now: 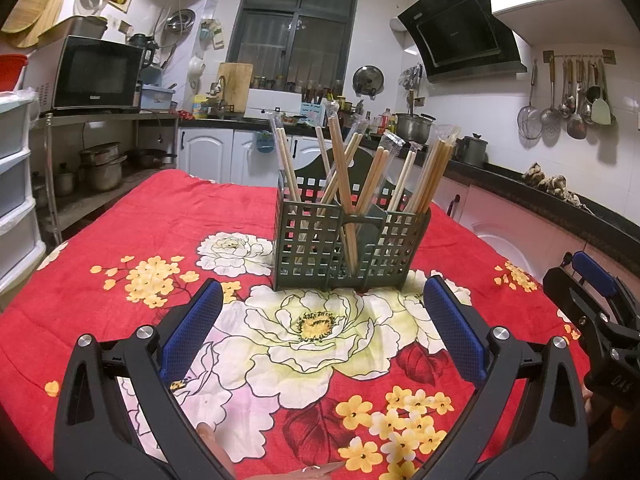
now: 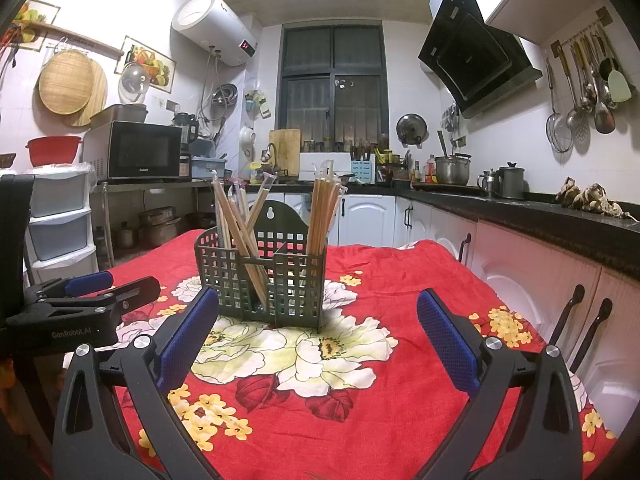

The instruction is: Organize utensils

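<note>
A dark green lattice utensil holder (image 1: 316,246) (image 2: 288,280) stands upright on the red floral cloth, split into compartments. Several wrapped wooden chopsticks (image 1: 340,168) (image 2: 320,212) lean inside it, spread over its compartments. My left gripper (image 1: 322,304) is open, short of the holder, with nothing between its blue pads (image 1: 192,328). My right gripper (image 2: 316,316) is open too, just in front of the holder and empty. Each gripper shows in the other's view: the right gripper (image 1: 592,300) at the right edge, the left gripper (image 2: 92,292) at the left edge.
The table cloth (image 1: 140,220) (image 2: 400,280) covers a table in a kitchen. White cabinets with dark handles (image 2: 576,312) run close along the right side. A plastic drawer unit (image 1: 16,184) stands at the left. A fingertip (image 1: 208,432) shows at the bottom.
</note>
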`<state>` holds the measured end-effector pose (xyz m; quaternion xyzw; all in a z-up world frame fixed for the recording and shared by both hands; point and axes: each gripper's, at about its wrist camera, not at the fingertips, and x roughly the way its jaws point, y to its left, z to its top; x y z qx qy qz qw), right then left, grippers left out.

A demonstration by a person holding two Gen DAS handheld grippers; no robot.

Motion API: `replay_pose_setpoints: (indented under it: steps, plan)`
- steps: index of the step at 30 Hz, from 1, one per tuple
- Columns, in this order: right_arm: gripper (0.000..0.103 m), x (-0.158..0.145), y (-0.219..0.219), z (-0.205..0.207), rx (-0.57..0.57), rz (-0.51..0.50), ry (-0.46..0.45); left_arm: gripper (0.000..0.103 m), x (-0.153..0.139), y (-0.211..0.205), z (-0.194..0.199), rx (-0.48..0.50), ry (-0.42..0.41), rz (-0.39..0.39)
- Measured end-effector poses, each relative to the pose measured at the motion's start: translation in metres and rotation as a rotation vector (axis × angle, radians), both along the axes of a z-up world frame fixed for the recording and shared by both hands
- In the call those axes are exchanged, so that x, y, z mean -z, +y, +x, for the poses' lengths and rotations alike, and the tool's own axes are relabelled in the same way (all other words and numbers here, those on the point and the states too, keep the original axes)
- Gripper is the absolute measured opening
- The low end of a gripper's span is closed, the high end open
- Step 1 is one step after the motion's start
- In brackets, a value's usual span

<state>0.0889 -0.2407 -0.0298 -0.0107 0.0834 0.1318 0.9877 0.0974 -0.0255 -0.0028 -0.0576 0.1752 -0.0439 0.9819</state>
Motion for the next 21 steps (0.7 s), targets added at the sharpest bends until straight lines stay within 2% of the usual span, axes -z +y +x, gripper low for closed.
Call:
replay_pose_setpoints:
  steps: [21]
  plan:
    - [0.097,0.0028,-0.0063,0.0073,0.025,0.004,0.015,0.093,0.0016,-0.0028,0.0041,0.023,0.035,0.002]
